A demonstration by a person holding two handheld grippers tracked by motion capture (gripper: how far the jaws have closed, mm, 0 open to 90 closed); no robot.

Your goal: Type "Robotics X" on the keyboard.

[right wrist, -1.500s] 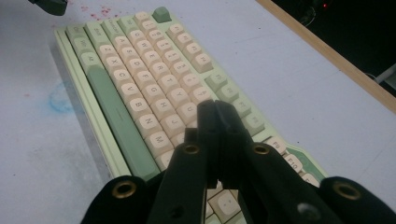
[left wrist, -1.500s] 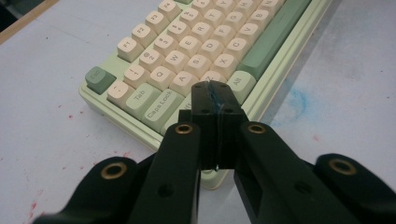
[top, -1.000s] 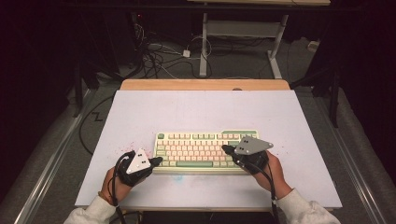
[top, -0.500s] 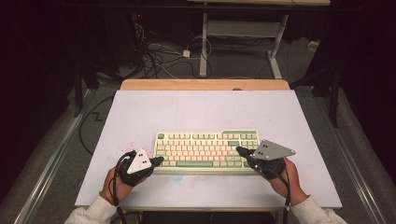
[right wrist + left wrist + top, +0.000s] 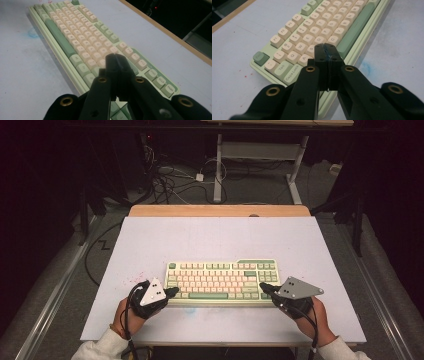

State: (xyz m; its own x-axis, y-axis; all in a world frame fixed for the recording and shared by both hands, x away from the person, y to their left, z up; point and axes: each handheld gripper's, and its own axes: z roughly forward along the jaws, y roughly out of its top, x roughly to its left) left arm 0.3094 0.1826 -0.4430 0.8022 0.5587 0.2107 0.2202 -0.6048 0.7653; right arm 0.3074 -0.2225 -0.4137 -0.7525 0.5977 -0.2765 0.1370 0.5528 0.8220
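The keyboard lies flat on the white table, slightly toward 6 o'clock from the table's centre, with its long edge parallel to the near table edge. That placement keeps every key row within easy reach of both hands.

The left gripper sits at the keyboard's 8 o'clock corner. Its jaws are pressed together with nothing between them, as the left gripper view confirms: the paired tips form one blunt point over the lower-left letter keys, near the spacebar. Closed jaws give a single narrow contact, which suits pressing one key without catching its neighbours.

The right gripper sits at the keyboard's 4 o'clock corner, angled inward toward 10 o'clock. Its jaws are likewise pressed together and empty. In the right gripper view the tips hover above the keys at the right end of the main block, beside the navigation cluster.

Each hand rests low on the table behind its gripper. This is judged to steady the tools, one per half of the board, as in typing.
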